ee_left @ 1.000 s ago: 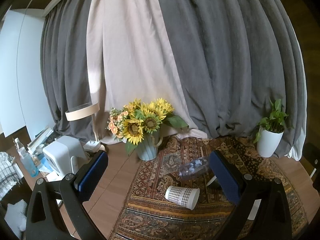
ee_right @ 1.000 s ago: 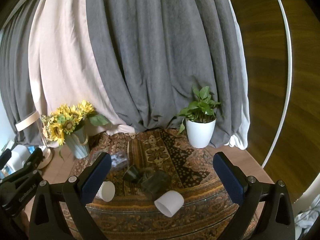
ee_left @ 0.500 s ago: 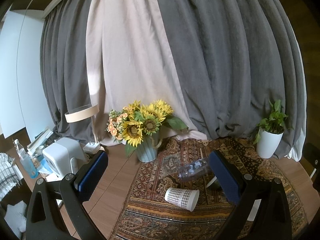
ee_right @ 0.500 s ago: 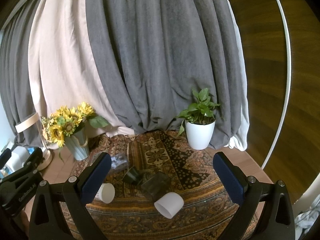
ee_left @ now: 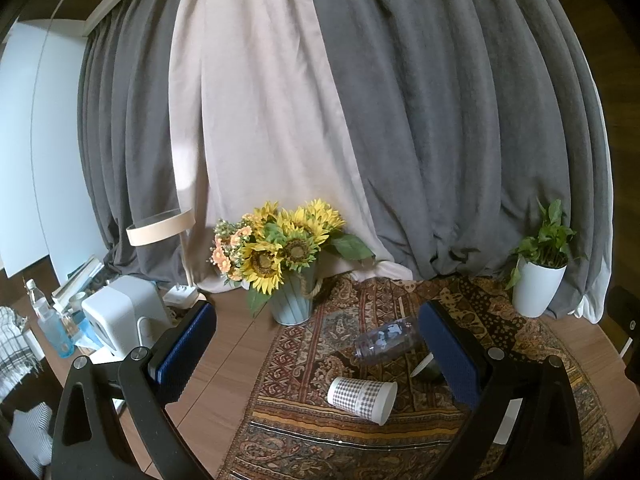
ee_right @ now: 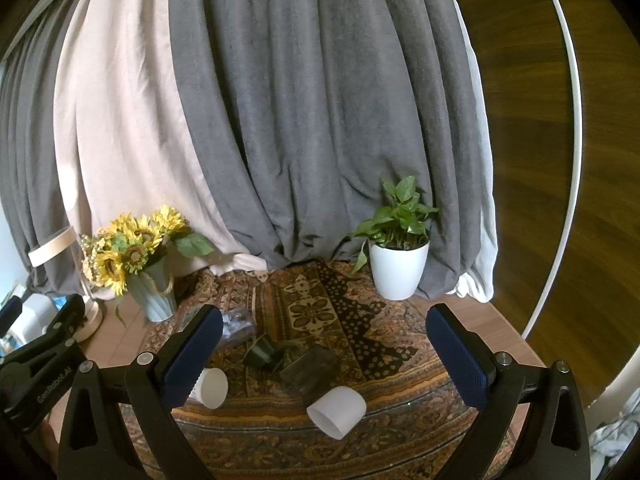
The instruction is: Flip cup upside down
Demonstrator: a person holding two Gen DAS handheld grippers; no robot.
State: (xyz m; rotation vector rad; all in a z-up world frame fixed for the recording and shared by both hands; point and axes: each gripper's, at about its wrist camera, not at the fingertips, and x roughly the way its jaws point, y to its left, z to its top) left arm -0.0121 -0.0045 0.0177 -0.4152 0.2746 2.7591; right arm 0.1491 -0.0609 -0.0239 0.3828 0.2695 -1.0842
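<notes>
The checkered cup [ee_left: 362, 398] lies on its side on the patterned cloth [ee_left: 304, 432], long axis left-right, mouth pointing right. Only the right view shows a plain white cup [ee_right: 337, 411]. Both grippers' jaws gape, empty.

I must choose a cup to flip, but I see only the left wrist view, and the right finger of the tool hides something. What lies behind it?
Observer: A plain white cup lies on its side on the rug.
Operator: Is anything else there?
Observer: A dark see-through cup lies right beside it, also tipped over.
Operator: Does the right tool hold anything?
Observer: No, the right tool is open and empty.
</notes>
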